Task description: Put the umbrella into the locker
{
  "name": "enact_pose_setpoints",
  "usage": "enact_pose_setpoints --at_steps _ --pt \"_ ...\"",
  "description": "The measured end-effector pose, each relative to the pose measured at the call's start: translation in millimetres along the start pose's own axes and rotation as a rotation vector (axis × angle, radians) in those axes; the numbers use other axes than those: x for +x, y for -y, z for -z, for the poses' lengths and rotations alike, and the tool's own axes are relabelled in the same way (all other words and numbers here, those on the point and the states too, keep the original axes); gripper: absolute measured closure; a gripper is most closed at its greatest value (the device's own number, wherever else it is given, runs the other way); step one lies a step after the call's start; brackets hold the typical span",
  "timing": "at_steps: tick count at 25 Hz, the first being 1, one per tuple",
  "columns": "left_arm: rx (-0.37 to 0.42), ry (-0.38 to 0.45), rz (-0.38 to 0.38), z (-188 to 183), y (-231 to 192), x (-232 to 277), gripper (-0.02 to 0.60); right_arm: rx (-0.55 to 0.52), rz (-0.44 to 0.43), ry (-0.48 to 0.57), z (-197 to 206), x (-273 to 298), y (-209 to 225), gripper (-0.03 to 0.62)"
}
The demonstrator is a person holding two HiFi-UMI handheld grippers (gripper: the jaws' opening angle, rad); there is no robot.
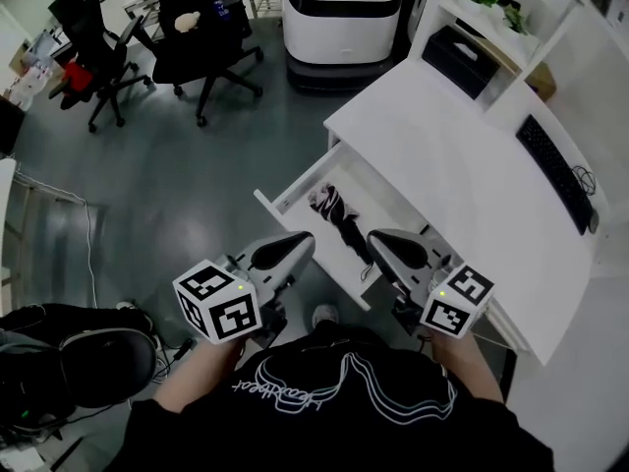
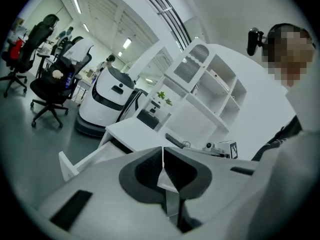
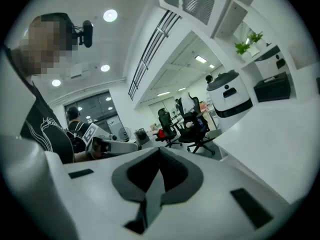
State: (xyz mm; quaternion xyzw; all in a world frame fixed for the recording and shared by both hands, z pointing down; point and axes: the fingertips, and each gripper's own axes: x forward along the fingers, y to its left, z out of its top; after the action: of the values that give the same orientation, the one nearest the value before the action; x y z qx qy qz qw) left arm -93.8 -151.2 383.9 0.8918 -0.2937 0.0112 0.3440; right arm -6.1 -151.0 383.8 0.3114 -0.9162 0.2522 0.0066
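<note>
— Where do we have the umbrella [image 1: 337,216]?

— It lies folded in the open drawer [image 1: 291,191] that juts out from under the white tabletop [image 1: 462,155], lengthwise along the drawer floor. That drawer seems to be our locker.

— And our tools?

— The left hand-held gripper [image 1: 298,247] is pressed together with nothing between its pads; its own view shows the pads meeting in a thin line. The right hand-held gripper [image 1: 385,241] is likewise pressed together and empty. Both are raised above the drawer's near end, clear of the umbrella.

— How would it handle if we had to shift it?

— We judge it light: loose, soft cloth wrapped on a stiff core. The cloth would bunch and slip, so we would pinch across the middle of the bundle, firmly enough to feel the shaft. The end nearest us may be a handle or strap, but the head view is too small to tell.
</note>
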Motion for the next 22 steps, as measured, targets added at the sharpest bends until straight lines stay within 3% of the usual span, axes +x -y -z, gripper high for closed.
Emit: enact_pose_setpoints --at_steps 9,22 --pt "0.115 0.007 0.091 -16.9 47.8 3.3 0.569 -0.015 -0.051 0.067 -25.9 -20.0 -19.0 0.589" --pt "0.114 0.042 0.081 -21.0 66.4 6.6 0.569 -0.044 -0.101 0.065 -37.8 -30.8 -33.1 0.591"
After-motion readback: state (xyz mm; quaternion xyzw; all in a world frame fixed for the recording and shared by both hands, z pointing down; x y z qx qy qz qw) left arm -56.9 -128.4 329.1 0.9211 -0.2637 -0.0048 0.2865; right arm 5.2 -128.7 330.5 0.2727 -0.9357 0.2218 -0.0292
